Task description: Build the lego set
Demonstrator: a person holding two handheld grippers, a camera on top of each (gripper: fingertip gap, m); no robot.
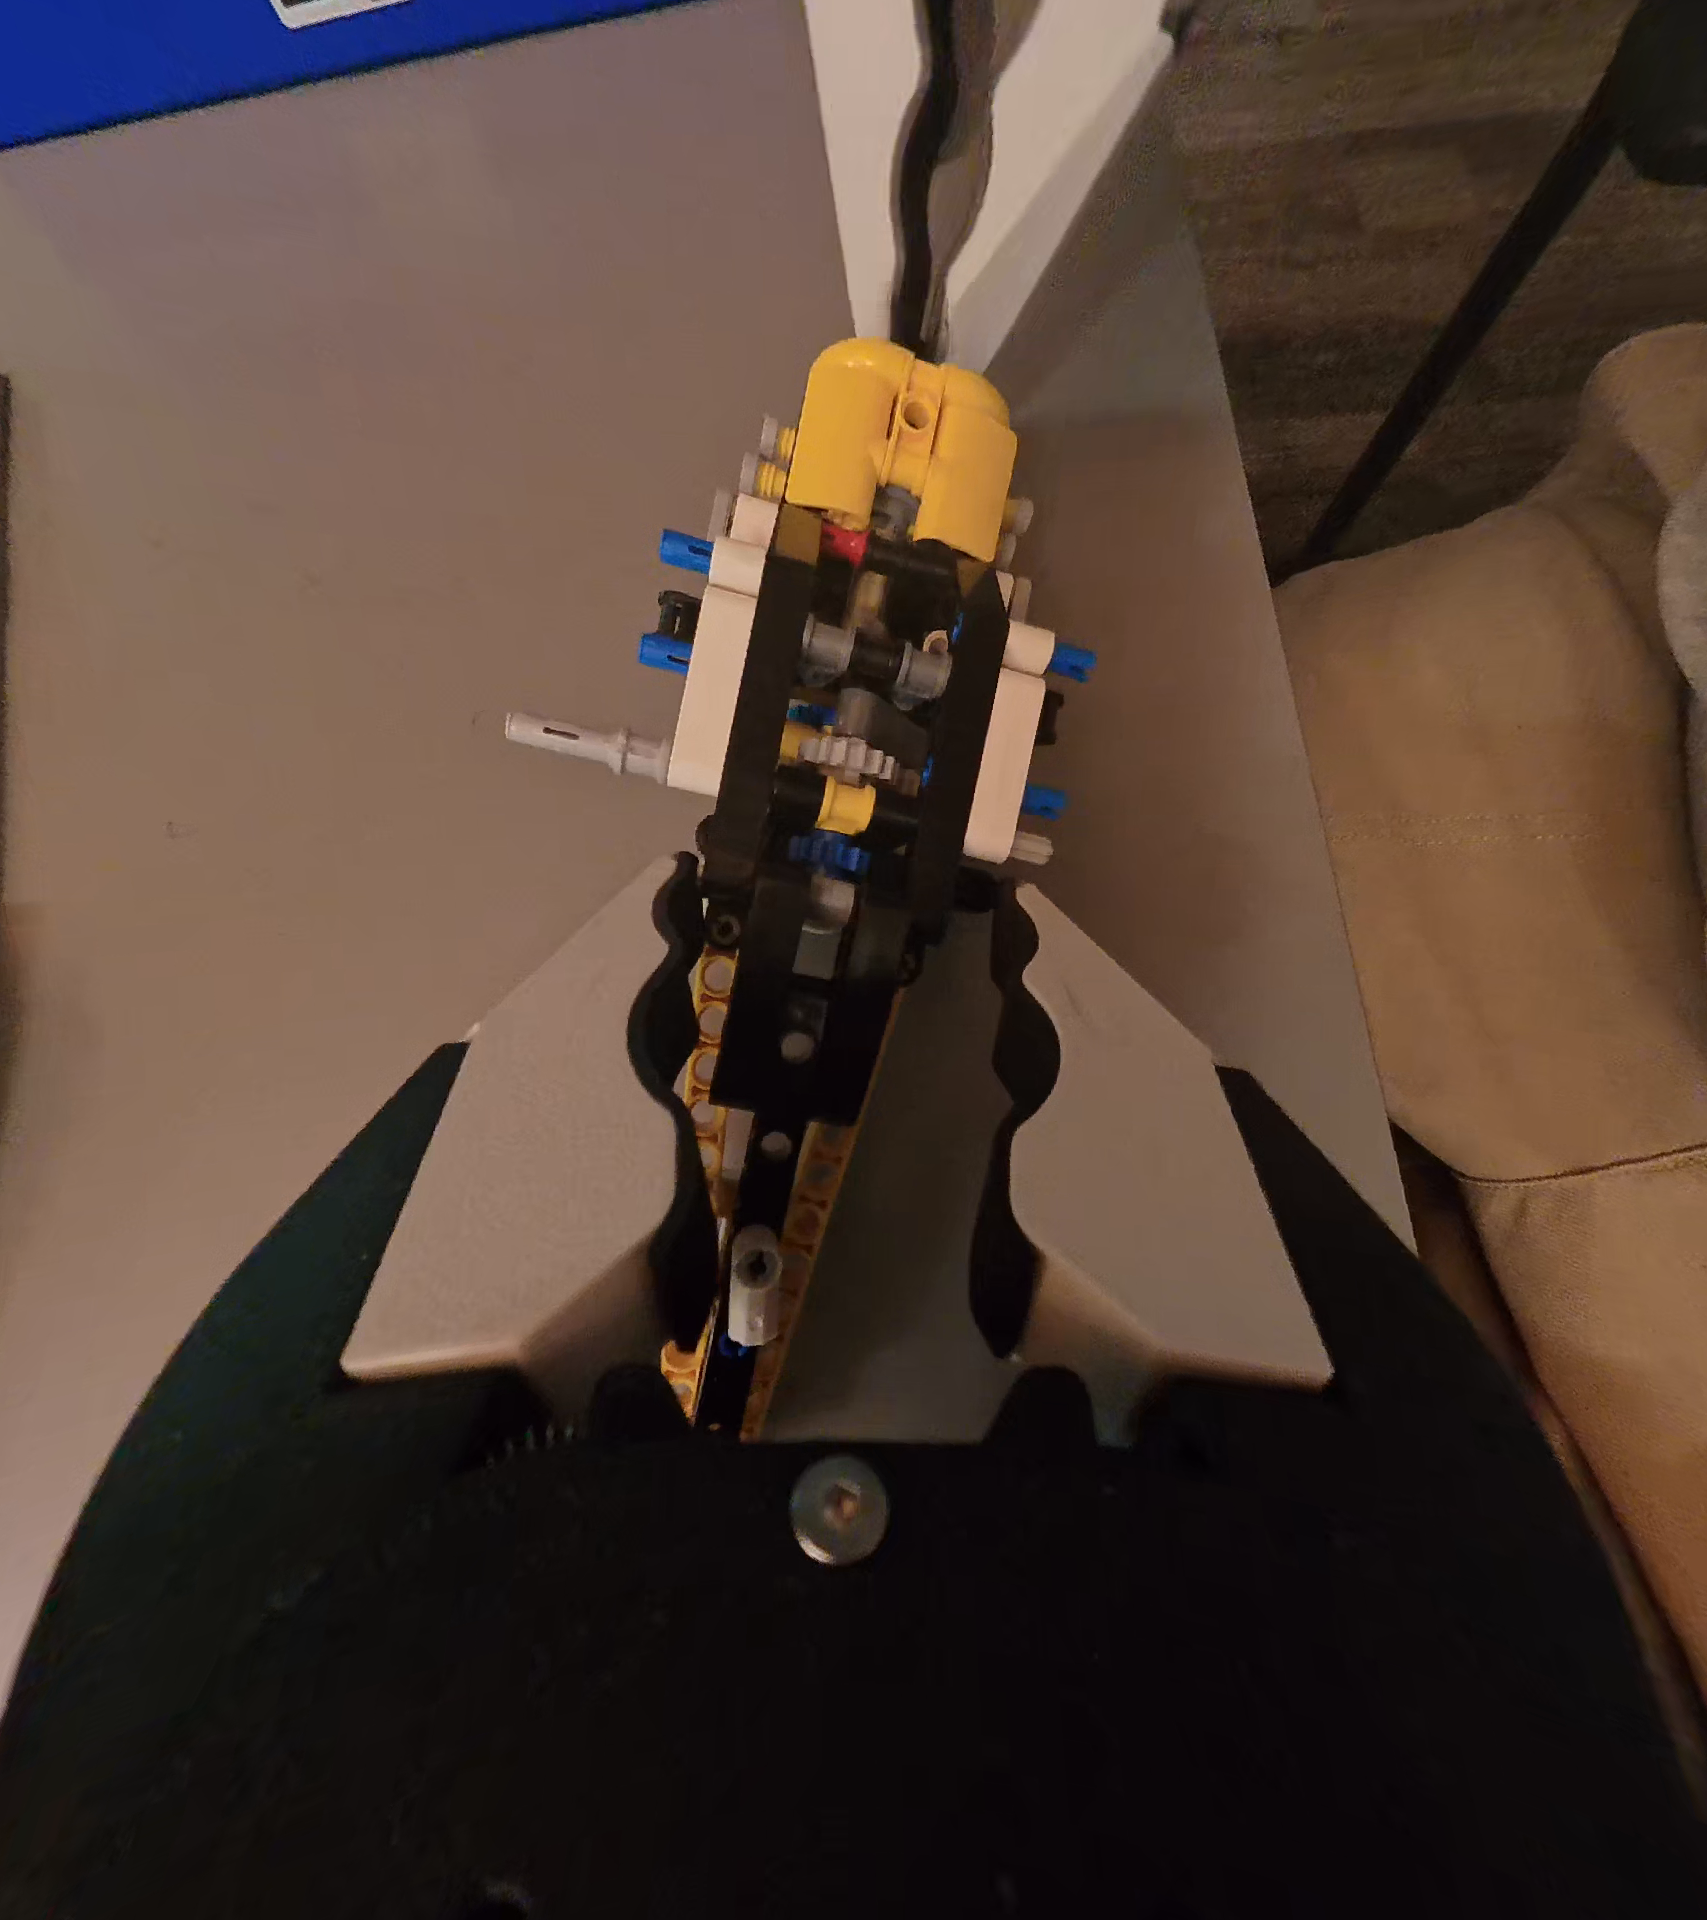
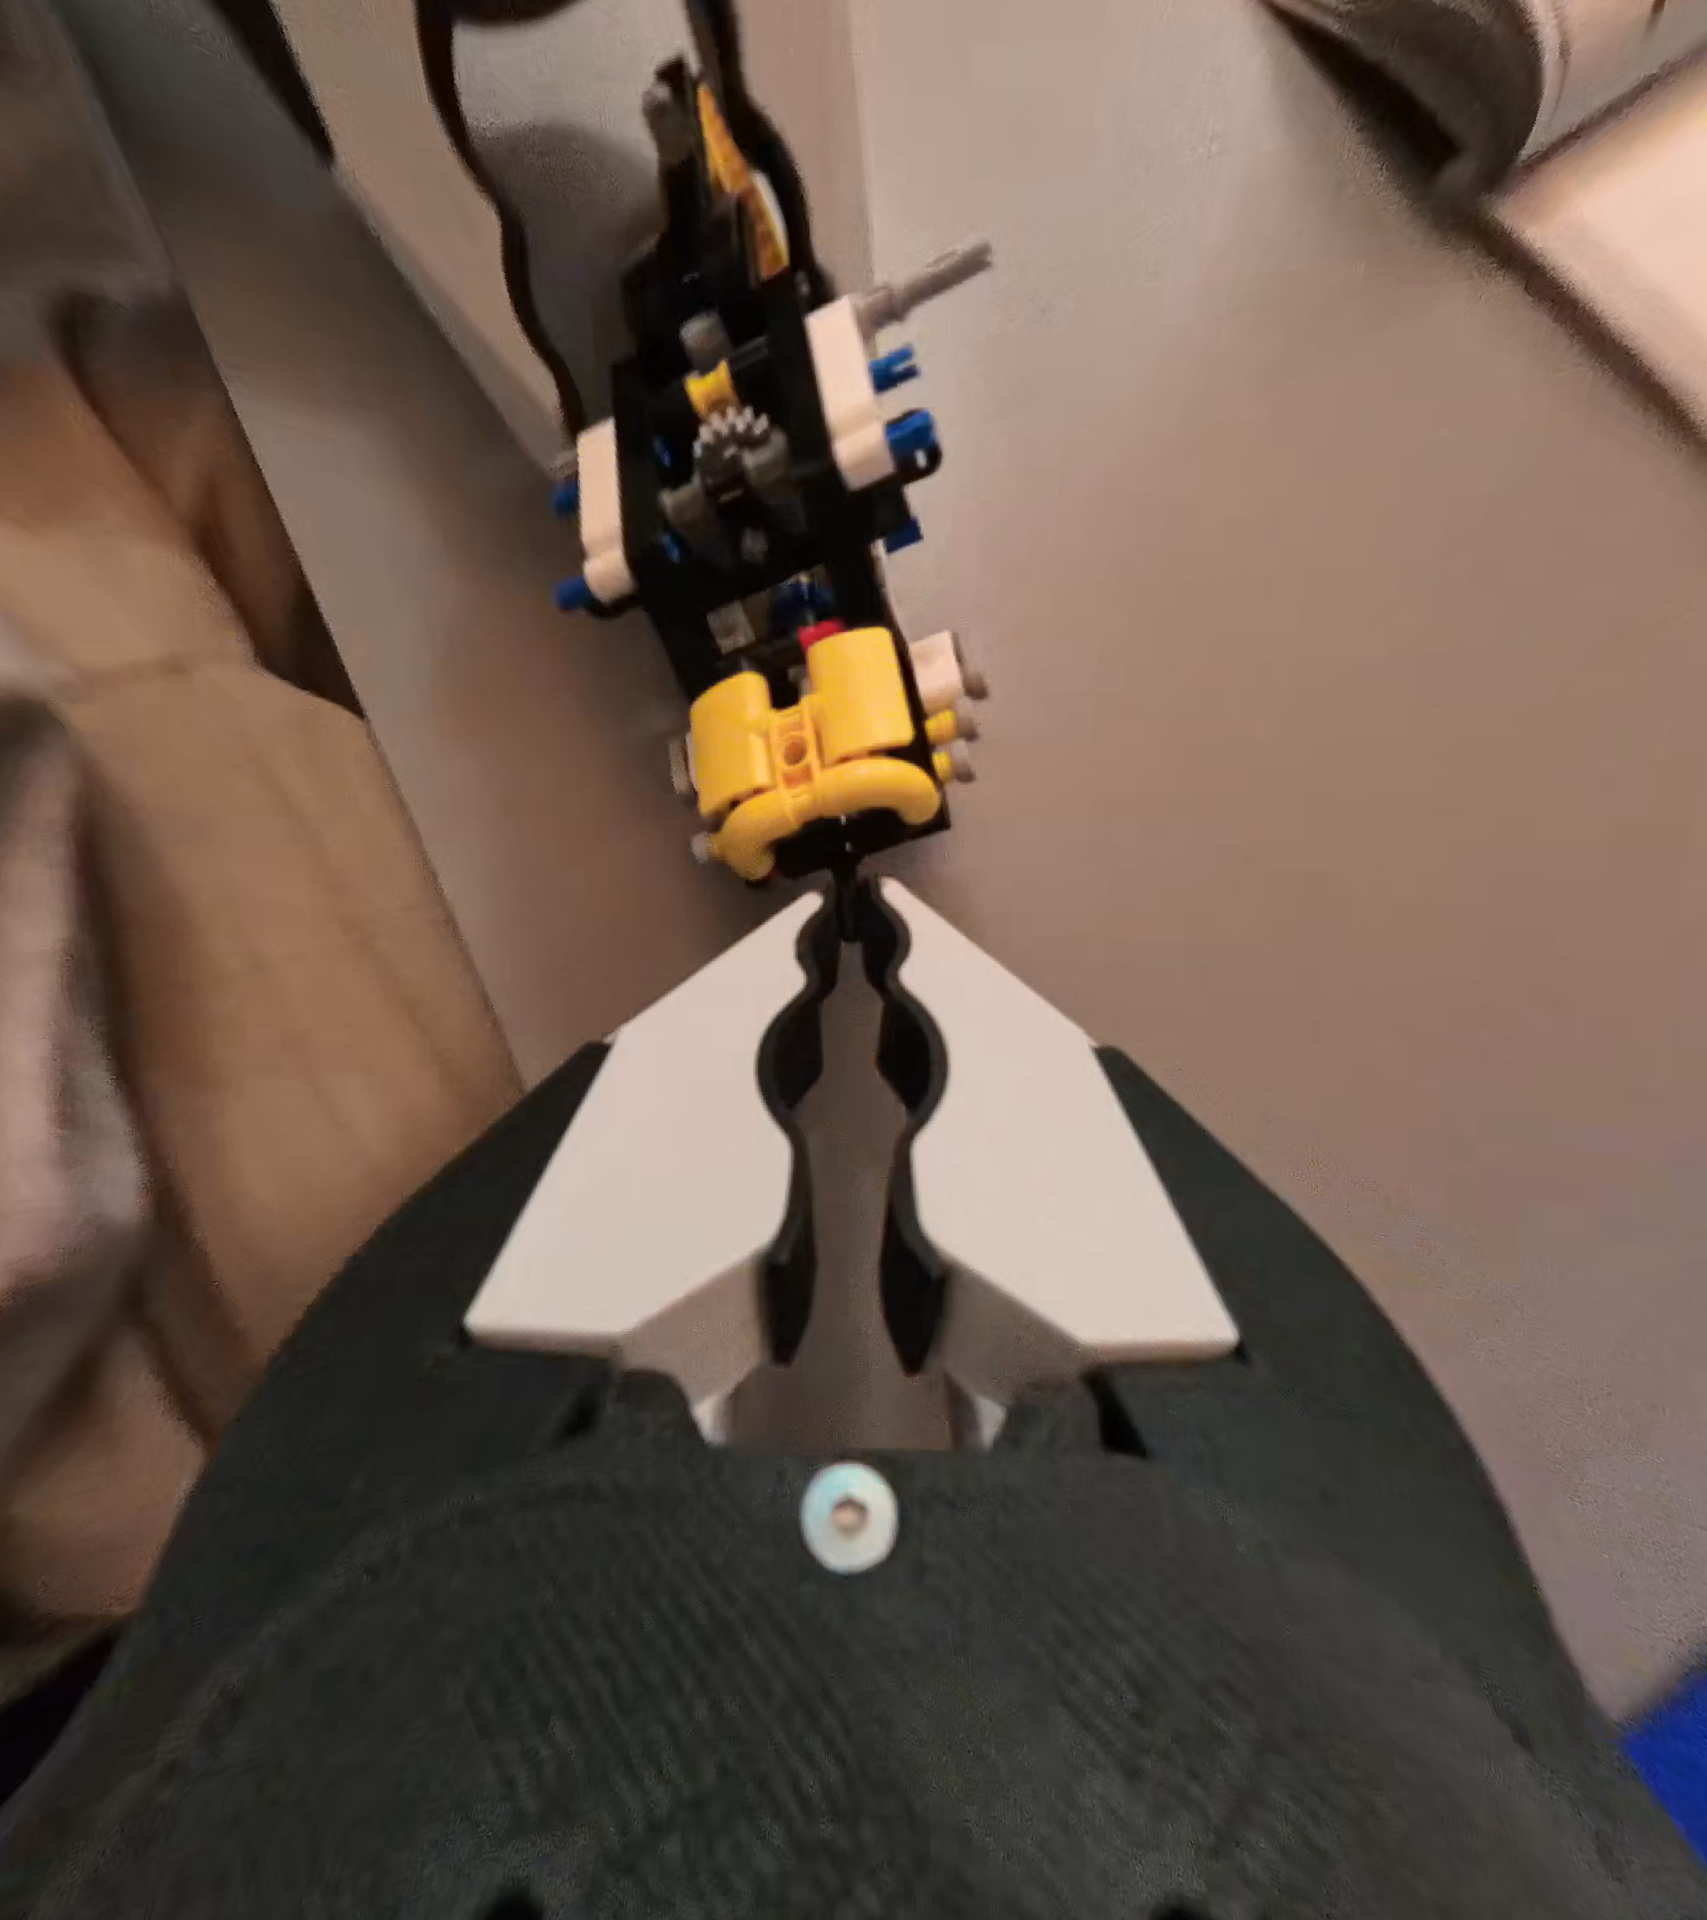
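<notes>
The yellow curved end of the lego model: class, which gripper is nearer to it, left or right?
Right. The right gripper has its closed tips right at the yellow curved end. The left gripper clamps the lego model at its opposite end.

Lego assembly [image 1: 859, 717] [image 2: 776, 499]: long black frame, white side blocks, blue pins, grey gears inside, yellow curved pieces at one end, grey axle sticking sideways. Held in air above grey table [image 1: 309, 520], near table edge.
</notes>
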